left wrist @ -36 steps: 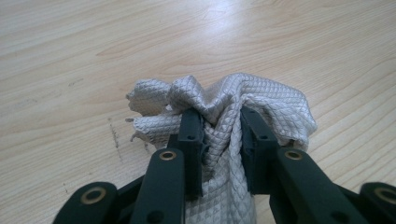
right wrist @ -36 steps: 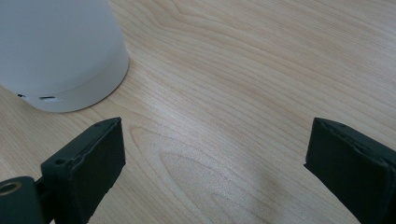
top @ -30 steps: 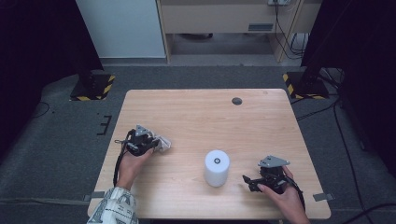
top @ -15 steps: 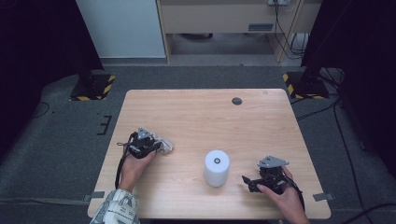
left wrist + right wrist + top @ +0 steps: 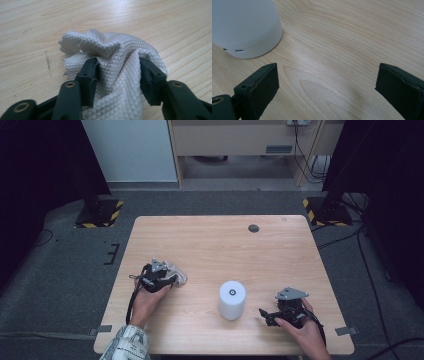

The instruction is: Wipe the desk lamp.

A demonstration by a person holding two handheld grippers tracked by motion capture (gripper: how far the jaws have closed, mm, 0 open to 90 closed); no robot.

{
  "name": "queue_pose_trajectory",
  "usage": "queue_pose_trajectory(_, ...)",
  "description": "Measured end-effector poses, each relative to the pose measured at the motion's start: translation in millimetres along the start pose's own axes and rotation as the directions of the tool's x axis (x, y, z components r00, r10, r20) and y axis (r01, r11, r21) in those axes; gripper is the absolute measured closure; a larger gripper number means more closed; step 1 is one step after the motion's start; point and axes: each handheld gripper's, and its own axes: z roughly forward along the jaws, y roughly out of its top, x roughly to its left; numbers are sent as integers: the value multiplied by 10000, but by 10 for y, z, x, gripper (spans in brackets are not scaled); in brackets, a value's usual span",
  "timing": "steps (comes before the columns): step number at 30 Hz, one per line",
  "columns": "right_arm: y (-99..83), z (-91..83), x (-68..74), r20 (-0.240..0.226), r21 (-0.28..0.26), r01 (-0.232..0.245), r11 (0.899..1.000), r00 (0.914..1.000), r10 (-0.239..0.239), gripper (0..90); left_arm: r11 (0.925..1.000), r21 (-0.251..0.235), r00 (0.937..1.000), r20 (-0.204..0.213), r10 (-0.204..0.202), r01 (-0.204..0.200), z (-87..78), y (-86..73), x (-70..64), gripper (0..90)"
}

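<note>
Left gripper (image 5: 170, 281): its two jaws pinch a bunched fold of the grey cloth (image 5: 112, 62) between them, at the left part of the table (image 5: 210, 245).
Grey cloth: a crumpled piece with a small diamond weave; it lies on the wood, just in front of the left hand (image 5: 145, 297).
Right gripper (image 5: 267, 316): the jaws are spread wide, with only bare wood between them; it holds nothing.
White cylinder (image 5: 232, 300): it stands upright near the front edge, between the two grippers, close to the right gripper but not touching it.
Dark round spot (image 5: 253, 228): far side of the table, well apart from everything.
</note>
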Motion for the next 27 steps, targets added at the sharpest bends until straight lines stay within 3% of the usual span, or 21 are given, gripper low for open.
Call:
queue_pose_trajectory(6, 0, -7, -3, -33, 32, -8, 10000, 10000, 8, 50, 9998, 195, 10000, -15, -66, 67, 31, -15, -1, 314)
queue_pose_trajectory(13, 1, -8, -3, -7, -5, -2, 10000, 10000, 2, 50, 9993, 219, 9995, -26, -318, 318, 29, -21, 14, 214)
queue_pose_trajectory(20, 0, -6, -1, 0, -7, -11, 10000, 10000, 11, 50, 9992, -174, 9993, -21, -369, 369, -32, 1, -9, 87)
queue_pose_trajectory(23, 1, -1, 2, 22, 1, 16, 10000, 10000, -16, 50, 9978, -498, 9991, 40, -430, 432, -95, 21, -25, 52)
queue_pose_trajectory(27, 1, -2, 5, 14, 5, 13, 10000, 10000, -13, 49, 9980, -531, 9993, 178, -323, 332, -135, 25, -43, 30)
